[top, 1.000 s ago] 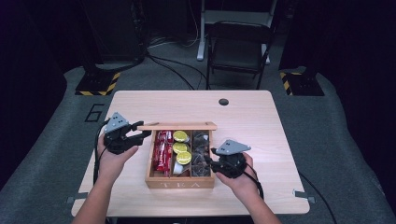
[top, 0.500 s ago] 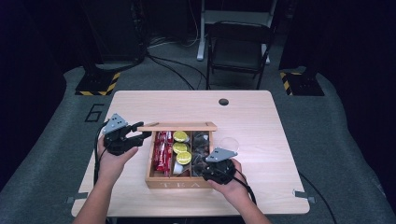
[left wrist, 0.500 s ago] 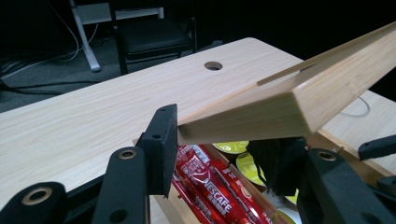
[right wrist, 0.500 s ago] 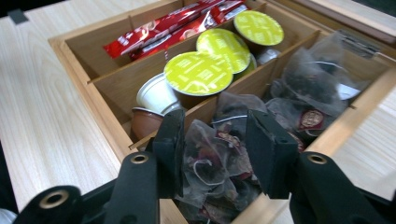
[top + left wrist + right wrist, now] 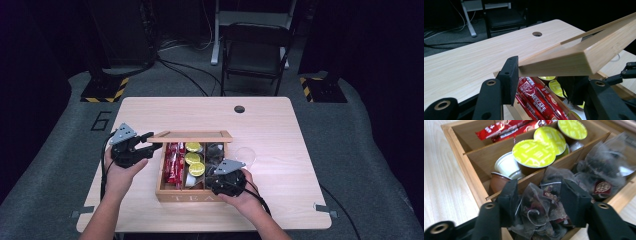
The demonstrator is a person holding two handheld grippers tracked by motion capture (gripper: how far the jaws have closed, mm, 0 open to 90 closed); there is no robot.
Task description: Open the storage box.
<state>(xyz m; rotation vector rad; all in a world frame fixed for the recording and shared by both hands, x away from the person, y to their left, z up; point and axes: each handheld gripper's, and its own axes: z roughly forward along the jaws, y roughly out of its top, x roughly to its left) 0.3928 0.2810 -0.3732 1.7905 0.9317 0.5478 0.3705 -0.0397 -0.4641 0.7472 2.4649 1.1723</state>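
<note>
A wooden tea box [image 5: 182, 193] stands mid-table with its lid [image 5: 192, 135] raised. My left gripper [image 5: 150, 143] is shut on the lid's left corner; in the left gripper view the lid [image 5: 564, 60] runs between the jaws of that gripper [image 5: 544, 82]. Red Nescafé sticks [image 5: 172, 162] fill the left compartment, and lime-topped capsules [image 5: 534, 152] the middle one. My right gripper [image 5: 217, 176] dips into the near end of the right compartment. Its jaws have just been opening, with a clear tea bag [image 5: 536, 207] loose between them [image 5: 539, 195]. More tea bags [image 5: 604, 170] lie beyond.
A white capsule [image 5: 507, 165] and a brown one [image 5: 497, 181] sit low in the middle compartment. A clear round disc [image 5: 245, 155] lies on the table [image 5: 280, 130] right of the box. A cable hole [image 5: 239, 108] is near the far edge, a chair [image 5: 255, 50] behind.
My right gripper has moved left and down from beside the box into its right compartment, and its jaws stand wider. The left gripper and the raised lid have kept still.
</note>
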